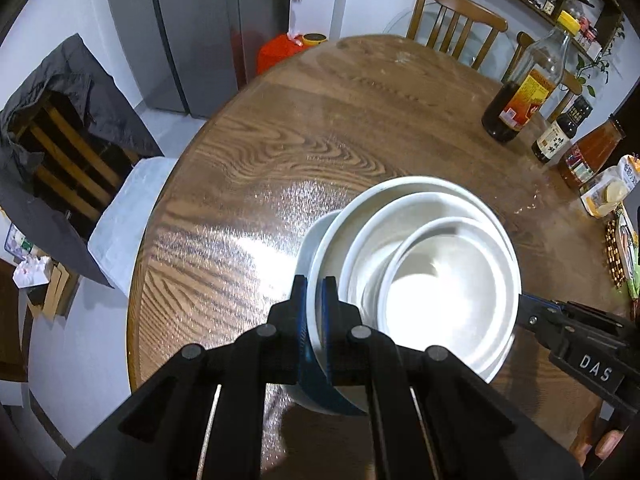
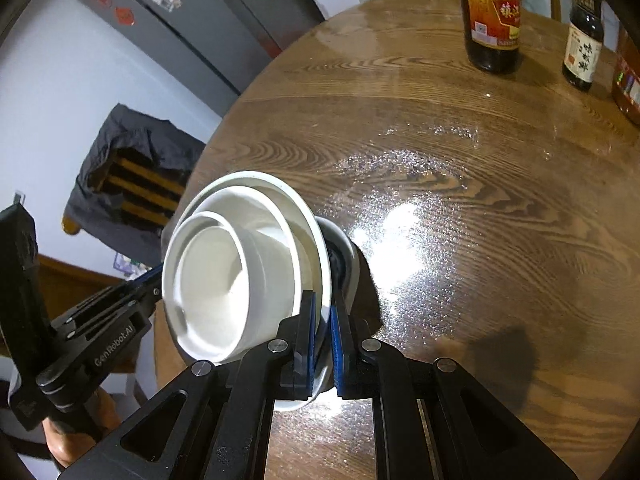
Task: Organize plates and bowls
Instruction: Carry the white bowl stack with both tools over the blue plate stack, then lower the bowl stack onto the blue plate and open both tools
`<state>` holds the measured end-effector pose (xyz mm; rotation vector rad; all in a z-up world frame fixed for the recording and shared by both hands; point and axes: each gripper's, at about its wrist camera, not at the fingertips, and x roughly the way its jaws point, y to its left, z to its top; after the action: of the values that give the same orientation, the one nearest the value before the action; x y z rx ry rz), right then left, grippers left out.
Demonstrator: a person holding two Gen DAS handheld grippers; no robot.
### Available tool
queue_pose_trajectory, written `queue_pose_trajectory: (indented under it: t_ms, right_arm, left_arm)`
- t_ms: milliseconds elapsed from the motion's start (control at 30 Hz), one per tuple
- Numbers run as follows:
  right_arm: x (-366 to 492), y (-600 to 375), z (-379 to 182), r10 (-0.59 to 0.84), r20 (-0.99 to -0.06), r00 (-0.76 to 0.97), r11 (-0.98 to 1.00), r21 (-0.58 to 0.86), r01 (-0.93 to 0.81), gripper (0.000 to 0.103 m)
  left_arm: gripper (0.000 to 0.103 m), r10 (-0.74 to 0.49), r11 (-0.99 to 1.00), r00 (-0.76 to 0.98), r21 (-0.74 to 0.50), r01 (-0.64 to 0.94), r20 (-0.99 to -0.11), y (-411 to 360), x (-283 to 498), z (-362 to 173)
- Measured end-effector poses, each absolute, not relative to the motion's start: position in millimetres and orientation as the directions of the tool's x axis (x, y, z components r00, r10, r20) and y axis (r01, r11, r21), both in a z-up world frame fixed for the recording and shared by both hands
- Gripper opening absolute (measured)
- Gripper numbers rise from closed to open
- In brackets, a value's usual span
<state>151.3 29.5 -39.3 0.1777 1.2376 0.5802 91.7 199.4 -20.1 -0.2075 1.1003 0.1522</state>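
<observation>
A nested stack of white bowls hangs low over the round wooden table, near its rim. Three white dishes sit one inside the other, and a further bowl shows underneath. My left gripper is shut on the stack's left rim and appears in the right wrist view as the left gripper. My right gripper is shut on the opposite rim and shows at the stack's right side as the right gripper. I cannot tell whether the stack touches the table.
A large dark sauce bottle, a small dark bottle and an orange jar stand at the table's far right. A chair draped in dark cloth stands left of the table, and another chair behind it.
</observation>
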Motion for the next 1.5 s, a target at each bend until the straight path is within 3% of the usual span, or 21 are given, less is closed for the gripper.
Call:
queue_pose_trajectory:
  t_ms: [400,800,867,1033,1067,1133,1167,1200,1433,1500]
  right_arm:
    - [161.8,14.4,-34.0,0.467,-0.841,0.273,0.877,0.401,-0.266,0.011]
    - [164.1,-1.2,-25.9,0.403,-0.841,0.36,0.912,0.338,-0.23,0.011]
    - [158.7,-4.0,-23.2,0.385,-0.839,0.384,0.92,0.321,-0.224,0.012]
    - [139.8,-5.8,-12.2,0.342,-0.821,0.457,0.937,0.26,-0.234,0.013]
    - [138.2,-4.7,-9.6,0.334,-0.817,0.471,0.94,0.249,-0.235,0.015]
    - [131.4,-6.2,-1.8,0.314,-0.804,0.504,0.946,0.22,-0.238,0.043]
    - [130.2,-6.1,0.8,0.307,-0.8,0.516,0.949,0.212,-0.235,0.071]
    - [126.3,-7.1,4.7,0.302,-0.788,0.536,0.95,0.206,-0.233,0.083]
    - [96.8,-14.1,22.0,0.29,-0.745,0.601,0.955,0.186,-0.23,0.085]
    - [86.6,-15.1,21.1,0.282,-0.746,0.604,0.958,0.182,-0.222,0.094]
  left_arm:
    - [0.004,-0.02,0.978,0.44,-0.11,-0.179,-0.898,195.7,118.0,-23.2]
    - [0.008,0.02,0.989,0.461,-0.05,-0.139,-0.887,175.0,134.7,-22.5]
    - [0.013,0.032,0.99,0.46,-0.033,-0.134,-0.887,173.5,133.5,-22.9]
    - [0.046,0.083,0.989,0.472,0.015,-0.147,-0.878,178.9,125.7,-23.7]
    - [0.05,0.09,0.988,0.476,0.02,-0.15,-0.875,180.7,123.9,-23.2]
    - [0.058,0.096,0.988,0.488,0.026,-0.15,-0.867,184.6,119.6,-21.2]
    - [0.059,0.102,0.988,0.492,0.031,-0.151,-0.865,185.6,117.7,-20.3]
    - [0.061,0.104,0.988,0.494,0.033,-0.15,-0.863,185.2,117.3,-19.5]
    - [0.079,0.118,0.991,0.554,0.061,-0.121,-0.824,181.6,95.2,0.0]
    - [0.084,0.111,0.992,0.567,0.061,-0.106,-0.816,179.1,89.1,4.6]
